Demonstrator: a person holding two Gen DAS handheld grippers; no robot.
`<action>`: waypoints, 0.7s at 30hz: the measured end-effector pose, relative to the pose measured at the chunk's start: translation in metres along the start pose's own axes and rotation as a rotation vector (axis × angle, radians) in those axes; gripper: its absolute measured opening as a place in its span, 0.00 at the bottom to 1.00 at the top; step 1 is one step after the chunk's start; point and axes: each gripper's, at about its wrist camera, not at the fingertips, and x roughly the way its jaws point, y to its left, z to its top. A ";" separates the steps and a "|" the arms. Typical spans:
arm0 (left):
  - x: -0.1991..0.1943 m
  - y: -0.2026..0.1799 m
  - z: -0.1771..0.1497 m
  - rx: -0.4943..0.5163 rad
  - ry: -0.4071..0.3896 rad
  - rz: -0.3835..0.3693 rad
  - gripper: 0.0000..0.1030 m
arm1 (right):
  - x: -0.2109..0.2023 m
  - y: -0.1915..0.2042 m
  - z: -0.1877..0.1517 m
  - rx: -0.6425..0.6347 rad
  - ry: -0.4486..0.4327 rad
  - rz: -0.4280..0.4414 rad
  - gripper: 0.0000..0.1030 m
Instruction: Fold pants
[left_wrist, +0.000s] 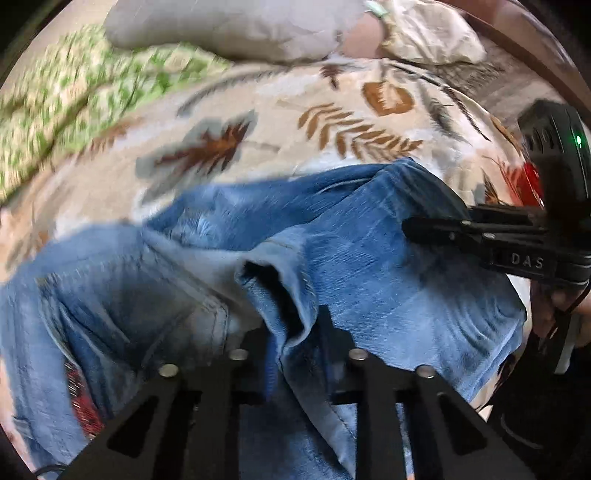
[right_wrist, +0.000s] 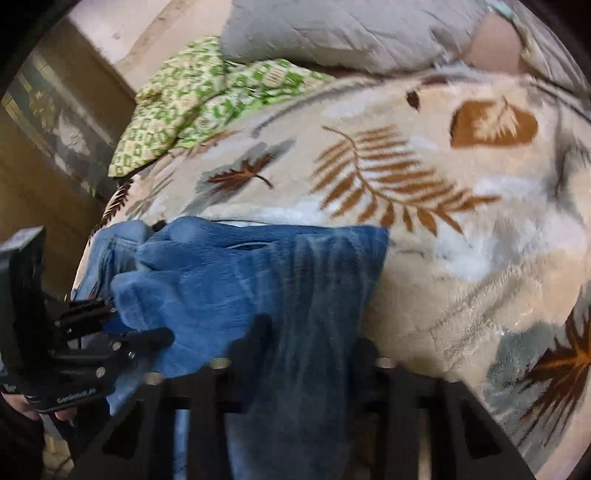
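Observation:
Blue jeans (left_wrist: 369, 266) lie bunched on a leaf-patterned blanket (left_wrist: 280, 110) on a bed. In the left wrist view my left gripper (left_wrist: 295, 332) is shut on a fold of the jeans, the denim running down between its fingers. My right gripper (left_wrist: 417, 225) reaches in from the right, shut on the jeans' edge. In the right wrist view the jeans (right_wrist: 258, 273) hang between the fingers of my right gripper (right_wrist: 306, 350), which is shut on them. The left gripper (right_wrist: 147, 339) shows at the left edge, gripping the denim.
A green patterned cloth (right_wrist: 192, 99) and a grey pillow (right_wrist: 332, 29) lie at the back of the bed. A second light pillow (left_wrist: 428, 33) is at the back right. A wall and floor (right_wrist: 44, 155) lie beyond the bed's left edge.

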 end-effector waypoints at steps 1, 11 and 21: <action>-0.004 -0.002 0.001 0.005 -0.010 0.002 0.13 | -0.005 0.003 -0.002 -0.017 -0.022 -0.001 0.21; -0.048 -0.008 0.038 0.029 -0.186 -0.071 0.04 | -0.058 0.016 -0.002 -0.085 -0.179 -0.032 0.13; 0.030 0.003 0.023 -0.041 0.054 -0.057 0.09 | -0.016 -0.019 -0.010 0.008 -0.068 -0.087 0.23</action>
